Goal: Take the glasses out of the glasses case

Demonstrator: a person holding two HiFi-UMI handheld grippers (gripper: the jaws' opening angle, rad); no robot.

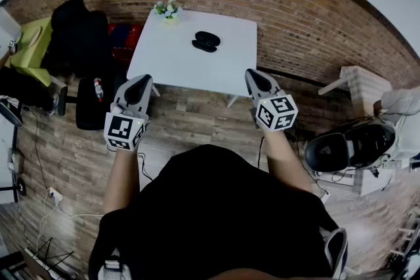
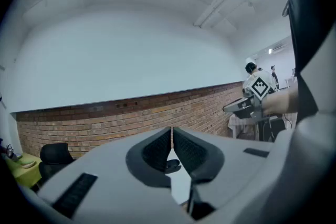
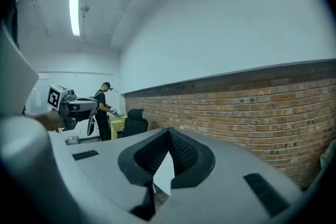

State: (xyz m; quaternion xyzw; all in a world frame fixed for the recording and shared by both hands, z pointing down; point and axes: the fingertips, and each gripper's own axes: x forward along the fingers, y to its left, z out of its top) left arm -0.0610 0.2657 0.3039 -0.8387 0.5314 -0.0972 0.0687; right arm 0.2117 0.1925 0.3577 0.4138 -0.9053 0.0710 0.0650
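- Glasses case (image 1: pixel 206 41): a black, rounded case that lies flat on the white worktop (image 1: pixel 164 59), on the worktop's far half and a little right of its middle.
- Case condition: it appears closed. Its contents cannot be seen from any view.
- Left tool (image 1: pixel 142 79): held in front of the worktop's near edge, at the left part of that edge, pointing roughly level toward the worktop. It is well apart from the glasses case.
- Left tool state: clenched. In the left gripper view the two dark ribbed pads meet at their tips with nothing gripped between them. Only a sliver of the pale worktop and a small dark shape, too small to identify, show in the gap below the tips.
- Right tool (image 1: pixel 256 73): held in front of the worktop's near edge, at its right corner, tilted slightly downward. It is also well apart from the glasses case, though nearer to it than the left tool.
- Right tool state: clenched and empty. In the right gripper view the pads touch at the tips, and the white worktop shows in the wedge beneath.
- Flower pot (image 1: pixel 168 9): a small pot of pale flowers stands at the worktop's far edge, left of the glasses case and apart from it.
- Surroundings: a black chair (image 1: pixel 80 29) stands left of the worktop, and a brick wall (image 1: pixel 308 16) runs behind the worktop.
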